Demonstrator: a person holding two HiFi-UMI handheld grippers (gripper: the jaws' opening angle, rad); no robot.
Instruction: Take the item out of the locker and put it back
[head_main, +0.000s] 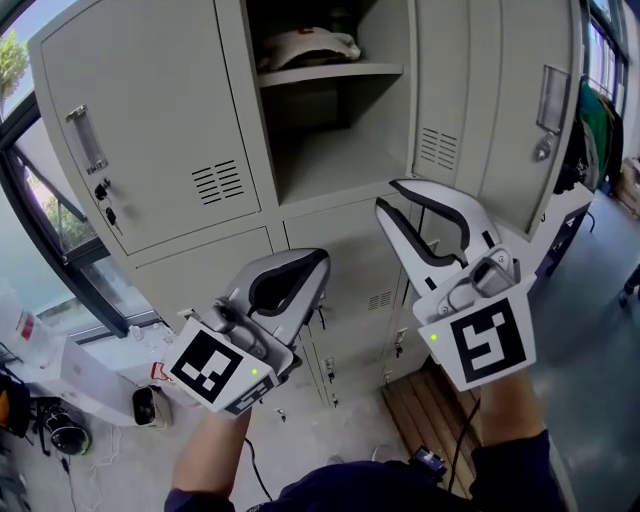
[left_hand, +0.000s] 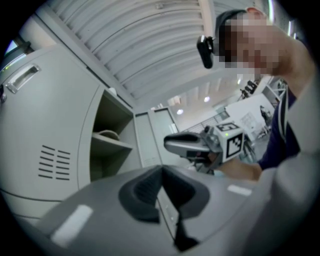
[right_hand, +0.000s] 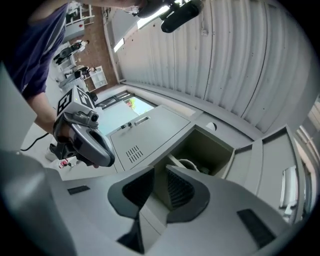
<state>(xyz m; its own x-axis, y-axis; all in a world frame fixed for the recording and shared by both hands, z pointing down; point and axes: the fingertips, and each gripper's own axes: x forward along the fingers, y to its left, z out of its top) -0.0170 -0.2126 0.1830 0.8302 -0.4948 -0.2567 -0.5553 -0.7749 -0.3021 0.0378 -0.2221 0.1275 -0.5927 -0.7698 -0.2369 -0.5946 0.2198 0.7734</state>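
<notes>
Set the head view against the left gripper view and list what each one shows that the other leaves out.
Only the head view shows the wooden pallet on the floor, the lower locker doors, and the left gripper from behind with its marker cube. Only the left gripper view shows the ribbed ceiling and that gripper's jaws close up, shut on nothing. Both show the open locker, its shelf carrying the white item, the vented door on the left, and the right gripper.
</notes>
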